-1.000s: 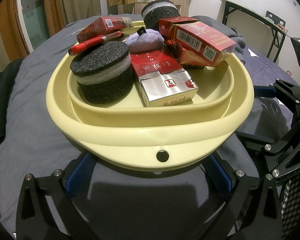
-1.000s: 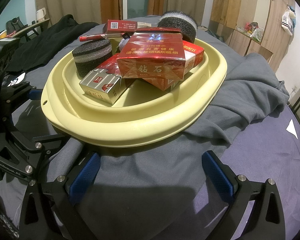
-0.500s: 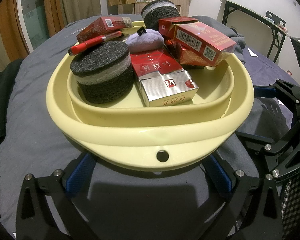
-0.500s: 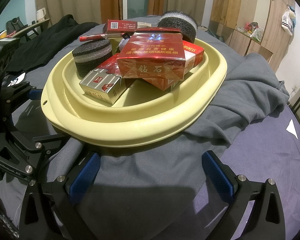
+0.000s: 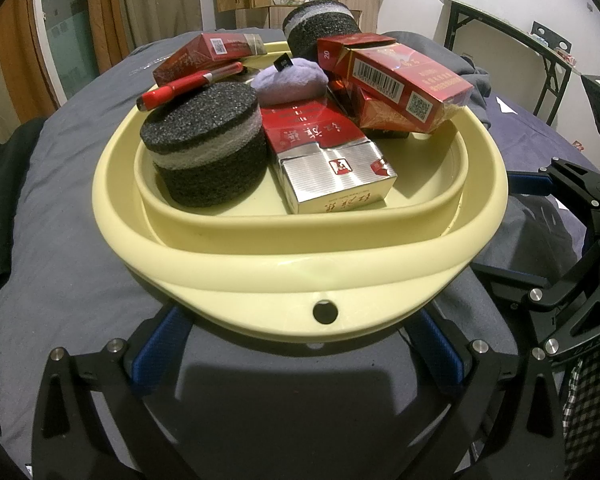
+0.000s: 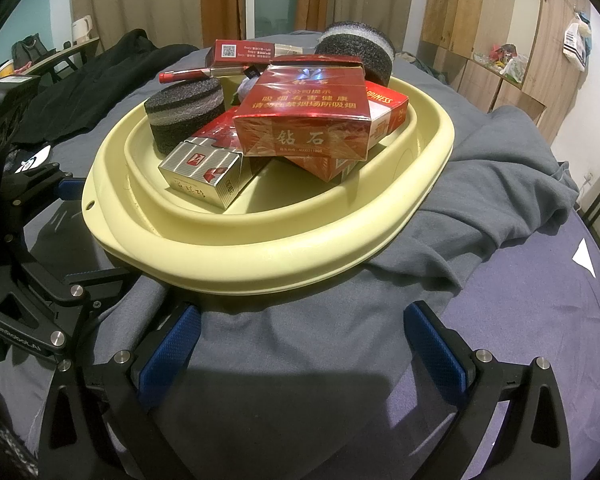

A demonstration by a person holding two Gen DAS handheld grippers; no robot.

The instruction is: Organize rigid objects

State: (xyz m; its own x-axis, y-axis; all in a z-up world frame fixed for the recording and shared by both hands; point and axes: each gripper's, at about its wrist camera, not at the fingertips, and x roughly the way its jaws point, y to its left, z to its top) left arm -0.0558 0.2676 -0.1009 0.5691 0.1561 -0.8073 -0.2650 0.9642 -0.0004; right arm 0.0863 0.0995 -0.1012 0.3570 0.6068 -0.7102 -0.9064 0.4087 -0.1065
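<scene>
A pale yellow basin [image 5: 296, 264] sits on a bed covered with a grey blanket [image 6: 480, 184], and the rigid things are piled inside it. Nearest the left wrist camera, a round black foam puck with a pale band [image 5: 204, 144] stands on the basin floor, touching a red and silver cigarette pack [image 5: 328, 160] that lies flat beside it. A red pen [image 5: 188, 84] rests tilted across the top of the puck, its far end against a red pack [image 5: 208, 54] leaning on the far rim. A lilac pad [image 5: 290, 80] lies behind the silver pack, and a second foam puck [image 5: 320, 32] stands at the back. On the right side, a red carton with a barcode [image 5: 404, 82] lies tilted on top of other red packs; the right wrist view shows its broad face [image 6: 304, 120] stacked above a lower red pack [image 6: 332, 166]. The left hand-held gripper [image 5: 300, 354] sits just short of the basin's near rim with its blue pads wide apart, holding nothing. The right hand-held gripper [image 6: 300, 350] is likewise spread wide over the blanket, near the rim and gripping nothing.
</scene>
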